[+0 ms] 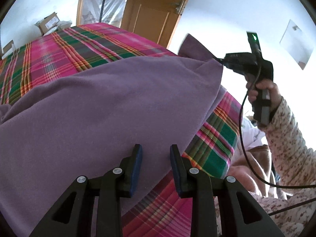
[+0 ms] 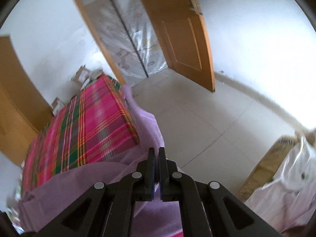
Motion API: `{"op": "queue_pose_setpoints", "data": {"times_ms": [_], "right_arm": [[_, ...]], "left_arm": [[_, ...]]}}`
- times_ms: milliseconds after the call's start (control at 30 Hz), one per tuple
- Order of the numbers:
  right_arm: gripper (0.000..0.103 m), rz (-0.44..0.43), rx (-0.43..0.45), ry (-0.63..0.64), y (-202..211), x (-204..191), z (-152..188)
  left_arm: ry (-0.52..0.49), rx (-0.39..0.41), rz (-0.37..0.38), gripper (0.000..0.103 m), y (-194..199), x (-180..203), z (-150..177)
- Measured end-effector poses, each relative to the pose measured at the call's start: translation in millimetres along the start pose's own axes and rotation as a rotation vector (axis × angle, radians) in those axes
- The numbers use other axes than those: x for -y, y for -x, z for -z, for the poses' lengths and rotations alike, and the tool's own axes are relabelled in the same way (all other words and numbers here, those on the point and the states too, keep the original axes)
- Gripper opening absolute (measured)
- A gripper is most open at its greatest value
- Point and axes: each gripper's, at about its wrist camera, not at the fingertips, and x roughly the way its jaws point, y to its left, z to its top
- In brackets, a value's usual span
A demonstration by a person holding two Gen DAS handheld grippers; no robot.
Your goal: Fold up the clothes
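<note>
On plaid bed (image 1: 65, 47) | purple garment (image 1: 94, 106) long axis left-right | R tool (image 2: 156, 158) clamps its raised corner | L tool (image 1: 156, 156) open

Garment (image 1: 110, 106): soft matt purple fleece, slightly fuzzy. Bedcover (image 1: 65, 47): woven plaid cloth, pink, green, orange, matt. Left gripper (image 1: 156, 165): matt black plastic, blue rubbery pads (image 1: 138, 167), dull metal rivets. Right gripper (image 2: 156, 167): same black plastic. Door (image 2: 183, 35): smooth orange-brown wood, slight sheen. Sheeting (image 2: 136, 39): glossy clear plastic. Floor (image 2: 207, 122): smooth pale tile. Sleeve (image 1: 288, 138): floral cloth.
</note>
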Motion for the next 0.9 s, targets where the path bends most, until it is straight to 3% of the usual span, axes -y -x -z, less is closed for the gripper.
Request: {"op": "queue_pose_setpoints", "data": {"times_ms": [567,800,900], "right_arm": [[0.003,-0.03,0.045,-0.226,12,48,34],[0.003,-0.066,-0.012,-0.334,3,69,47],[0.004,-0.021,-0.056,-0.287,-2,68,46]], "left_arm": [[0.011,-0.002,-0.012,0.03,3,2,3],[0.016,-0.005,-0.011,0.03,4,2,3],[0.015,-0.011,-0.009,0.03,5,3,4]]}}
